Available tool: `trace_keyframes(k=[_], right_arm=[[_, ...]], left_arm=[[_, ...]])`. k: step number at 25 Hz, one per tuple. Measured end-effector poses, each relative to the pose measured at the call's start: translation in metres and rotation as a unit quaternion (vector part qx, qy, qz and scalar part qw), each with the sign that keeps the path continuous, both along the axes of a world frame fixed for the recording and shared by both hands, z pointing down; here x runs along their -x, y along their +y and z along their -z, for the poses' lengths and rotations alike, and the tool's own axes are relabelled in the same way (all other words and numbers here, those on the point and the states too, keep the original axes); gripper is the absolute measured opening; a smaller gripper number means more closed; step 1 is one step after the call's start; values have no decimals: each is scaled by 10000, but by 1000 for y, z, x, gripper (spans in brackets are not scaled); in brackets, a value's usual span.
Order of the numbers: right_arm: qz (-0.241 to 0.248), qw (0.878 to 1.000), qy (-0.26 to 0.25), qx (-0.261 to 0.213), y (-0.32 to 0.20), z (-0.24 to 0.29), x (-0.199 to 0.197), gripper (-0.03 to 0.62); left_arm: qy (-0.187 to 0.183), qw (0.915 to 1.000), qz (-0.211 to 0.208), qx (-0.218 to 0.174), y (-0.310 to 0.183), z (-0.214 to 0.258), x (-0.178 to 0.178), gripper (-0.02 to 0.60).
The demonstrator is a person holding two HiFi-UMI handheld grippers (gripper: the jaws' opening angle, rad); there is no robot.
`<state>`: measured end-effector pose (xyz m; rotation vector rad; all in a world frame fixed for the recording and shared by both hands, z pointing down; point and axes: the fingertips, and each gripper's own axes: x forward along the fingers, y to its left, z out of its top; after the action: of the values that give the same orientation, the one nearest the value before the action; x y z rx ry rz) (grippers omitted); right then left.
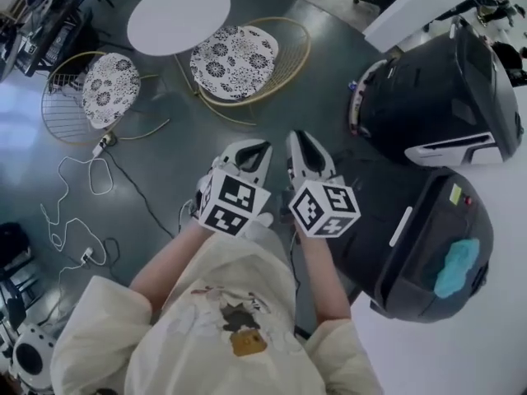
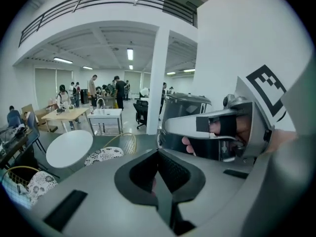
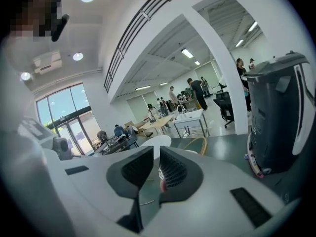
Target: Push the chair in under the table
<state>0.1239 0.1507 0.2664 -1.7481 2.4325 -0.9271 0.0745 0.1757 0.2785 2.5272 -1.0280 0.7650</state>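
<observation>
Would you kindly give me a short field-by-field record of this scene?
table: round, white, at top of head view
chair one: floral cushion, beside table's right edge
chair two: floral cushion, below table's left edge
left gripper: shut, empty, away from both chairs
right gripper: jaws slightly apart, empty

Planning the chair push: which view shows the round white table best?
Head view: the whole round white table from above. Left gripper view shows it small and oblique; right gripper view, only a sliver above the jaws.
</observation>
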Motion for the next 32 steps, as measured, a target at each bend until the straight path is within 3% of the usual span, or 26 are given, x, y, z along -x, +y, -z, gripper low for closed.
trace_keyframes(k=[6, 14, 24, 28, 32], right_arm=[[131, 9987, 243, -435, 55, 35, 7, 28], [171, 9939, 681, -856, 117, 40, 3, 20], [-230, 9917, 901, -883, 155, 39, -10, 9], [-365, 9920, 1017, -647, 162, 33, -19, 9], [-517, 9907, 983, -789, 158, 29, -25, 9]], left_arm=[[28, 9998, 9, -216, 39, 36, -1, 9], [111, 9985, 207, -501, 84, 51, -3, 9], [323, 9987, -183, -349, 128, 40, -31, 9], [352, 9986, -183, -339, 130, 40, -33, 9], [400, 9984, -176, -368, 128, 40, -37, 9]])
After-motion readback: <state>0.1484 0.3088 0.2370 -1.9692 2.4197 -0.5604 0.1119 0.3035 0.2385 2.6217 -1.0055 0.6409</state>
